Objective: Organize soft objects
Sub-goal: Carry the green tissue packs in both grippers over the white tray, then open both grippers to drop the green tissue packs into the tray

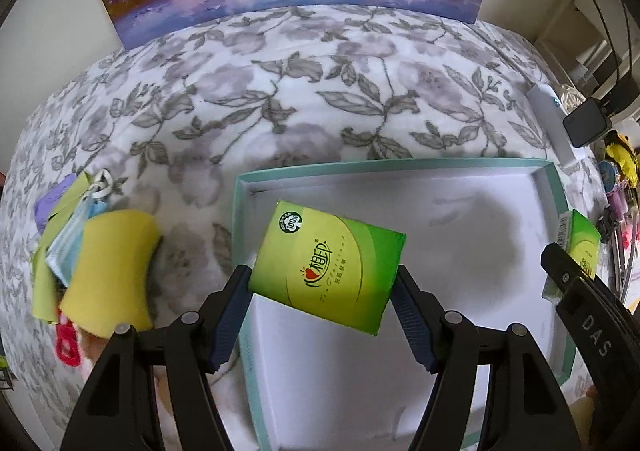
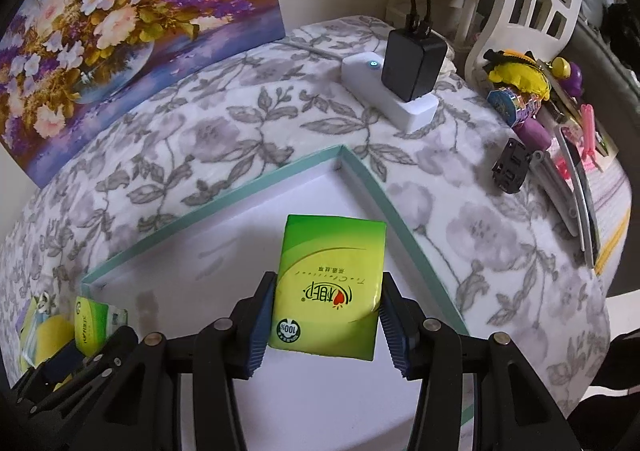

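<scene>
Pinching one tissue pack (image 1: 326, 265) each, the left gripper (image 1: 322, 307) and right gripper (image 2: 324, 321) held both packs over the tray (image 1: 240, 219), near opposite edges, presumably for side-by-side placement.

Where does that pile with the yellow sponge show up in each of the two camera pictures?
Left wrist view: the yellow sponge lies at the left edge, on the floral cloth, left of the teal-rimmed box and outside it.
Right wrist view: the sponge is a small yellow patch at the lower left, partly hidden behind the left gripper.
Shared landmark: the teal-rimmed box, in both views.
</scene>
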Tool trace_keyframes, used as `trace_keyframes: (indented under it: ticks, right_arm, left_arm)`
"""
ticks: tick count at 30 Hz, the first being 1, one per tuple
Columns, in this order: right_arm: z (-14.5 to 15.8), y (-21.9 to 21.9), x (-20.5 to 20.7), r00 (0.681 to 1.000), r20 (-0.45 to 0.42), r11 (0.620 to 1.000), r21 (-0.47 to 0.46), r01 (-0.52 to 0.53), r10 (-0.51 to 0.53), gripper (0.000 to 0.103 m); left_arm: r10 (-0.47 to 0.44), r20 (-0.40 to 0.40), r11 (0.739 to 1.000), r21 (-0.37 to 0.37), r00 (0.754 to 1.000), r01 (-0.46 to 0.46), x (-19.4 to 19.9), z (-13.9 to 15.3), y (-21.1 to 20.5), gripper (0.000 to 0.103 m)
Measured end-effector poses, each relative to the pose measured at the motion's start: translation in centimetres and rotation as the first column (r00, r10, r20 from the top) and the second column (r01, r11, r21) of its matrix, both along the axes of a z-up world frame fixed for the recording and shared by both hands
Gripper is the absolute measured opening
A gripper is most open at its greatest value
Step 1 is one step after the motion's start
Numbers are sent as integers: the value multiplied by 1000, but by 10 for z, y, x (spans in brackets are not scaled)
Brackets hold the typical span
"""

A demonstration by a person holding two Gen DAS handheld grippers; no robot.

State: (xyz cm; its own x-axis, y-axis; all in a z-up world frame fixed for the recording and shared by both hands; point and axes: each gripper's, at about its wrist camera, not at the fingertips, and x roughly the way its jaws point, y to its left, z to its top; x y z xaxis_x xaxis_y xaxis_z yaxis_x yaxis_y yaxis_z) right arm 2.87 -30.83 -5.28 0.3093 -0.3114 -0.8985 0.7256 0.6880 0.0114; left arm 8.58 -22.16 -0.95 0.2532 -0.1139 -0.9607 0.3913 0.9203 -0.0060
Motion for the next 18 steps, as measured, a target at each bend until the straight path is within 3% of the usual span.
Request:
trace_keyframes:
  ticks: [11,14,16,18]
  right_arm:
    - [1,2,2,1000,-13,1000,14,-18,18,52]
    - [3,3,2,999,-29,999,8,-34,34,53]
    - [4,4,3,999,-32,999,8,-44,44,55]
    - [7,5,3,998,-32,999,0,-53,53,64]
  left_arm:
    - [15,25,1000,-28,1000,-14,3,9,4,71]
    - [24,24,999,-43,999,-23,4,13,8,78]
    - [32,27,998,-46,999,-31,4,16,11,80]
    - [47,40,998,-45,998,-45,5,19,15,80]
